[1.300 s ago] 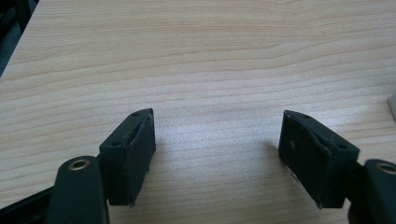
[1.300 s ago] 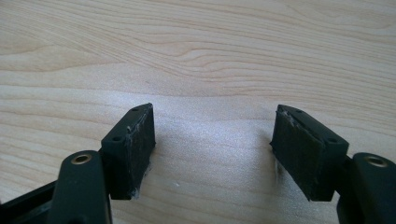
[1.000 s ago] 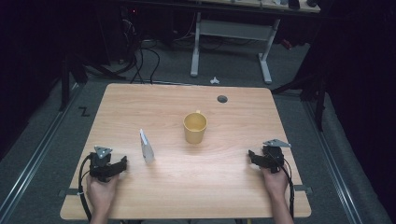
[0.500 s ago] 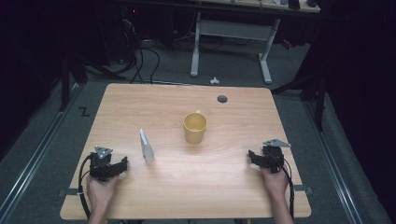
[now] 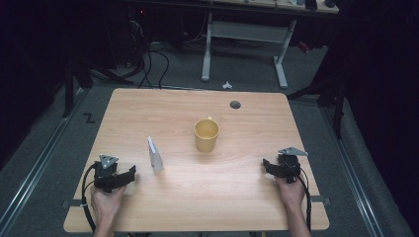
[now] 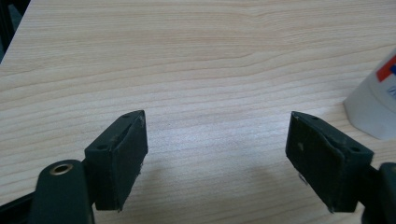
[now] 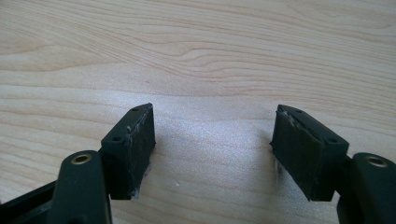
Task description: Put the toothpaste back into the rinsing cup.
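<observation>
A yellow mug (image 5: 206, 135) stands upright near the middle of the wooden table (image 5: 247, 207). Left of it a white tube (image 5: 155, 154) stands on its cap end; its base (image 6: 373, 105) shows at the right edge of the left gripper view. My left gripper (image 5: 129, 173) rests near the table's front left, a short way left of the tube. Its jaws have just been opening and stand wide apart over bare wood, nothing between them (image 6: 215, 154). My right gripper (image 5: 267, 165) sits at the front right, open over bare wood (image 7: 212, 149).
A small round grommet hole (image 5: 235, 104) lies near the table's far edge. Beyond the table stand a white desk frame (image 5: 247, 34) and dark cables (image 5: 148, 59) on the floor. Metal rails (image 5: 34, 168) run along both sides of the table.
</observation>
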A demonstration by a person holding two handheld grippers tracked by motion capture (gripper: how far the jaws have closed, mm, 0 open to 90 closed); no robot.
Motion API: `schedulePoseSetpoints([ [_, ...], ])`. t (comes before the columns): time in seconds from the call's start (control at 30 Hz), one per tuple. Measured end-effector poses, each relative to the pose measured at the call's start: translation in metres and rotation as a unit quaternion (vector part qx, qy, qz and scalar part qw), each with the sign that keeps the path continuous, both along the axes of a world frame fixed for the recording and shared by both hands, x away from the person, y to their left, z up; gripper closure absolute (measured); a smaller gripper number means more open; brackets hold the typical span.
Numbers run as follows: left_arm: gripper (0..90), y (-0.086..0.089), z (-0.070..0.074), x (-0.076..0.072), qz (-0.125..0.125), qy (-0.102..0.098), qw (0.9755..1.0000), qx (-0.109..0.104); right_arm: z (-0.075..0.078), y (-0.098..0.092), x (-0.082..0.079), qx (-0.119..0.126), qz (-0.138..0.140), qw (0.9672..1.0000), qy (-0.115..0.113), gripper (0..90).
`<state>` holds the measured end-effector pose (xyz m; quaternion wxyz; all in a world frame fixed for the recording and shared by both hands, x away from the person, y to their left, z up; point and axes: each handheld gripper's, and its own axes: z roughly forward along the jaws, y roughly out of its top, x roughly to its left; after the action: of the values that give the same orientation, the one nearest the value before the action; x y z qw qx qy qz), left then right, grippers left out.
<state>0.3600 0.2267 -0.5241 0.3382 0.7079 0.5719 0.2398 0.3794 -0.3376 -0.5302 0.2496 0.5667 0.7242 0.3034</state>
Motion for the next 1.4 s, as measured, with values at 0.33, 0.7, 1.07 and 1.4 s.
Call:
schedulePoseSetpoints([
  [0.33,23.1,-0.003,0.014,-0.01,-0.009,-0.02,0.9996,-0.019,0.0,0.0,0.0,0.0,0.0,1.0,0.0,30.3],
  [0.7,26.5,-0.008,0.017,-0.022,-0.021,-0.015,0.9993,-0.028,0.0,0.0,0.0,0.0,0.001,1.0,0.0,30.2],
  [1.07,20.9,-0.021,0.023,-0.033,-0.038,-0.032,0.9986,-0.02,0.0,0.0,0.0,-0.001,0.001,1.0,-0.001,30.2],
  [1.4,20.2,-0.04,0.017,-0.037,-0.071,-0.02,0.9971,-0.02,0.0,0.0,0.0,-0.001,0.0,1.0,0.0,30.2],
])
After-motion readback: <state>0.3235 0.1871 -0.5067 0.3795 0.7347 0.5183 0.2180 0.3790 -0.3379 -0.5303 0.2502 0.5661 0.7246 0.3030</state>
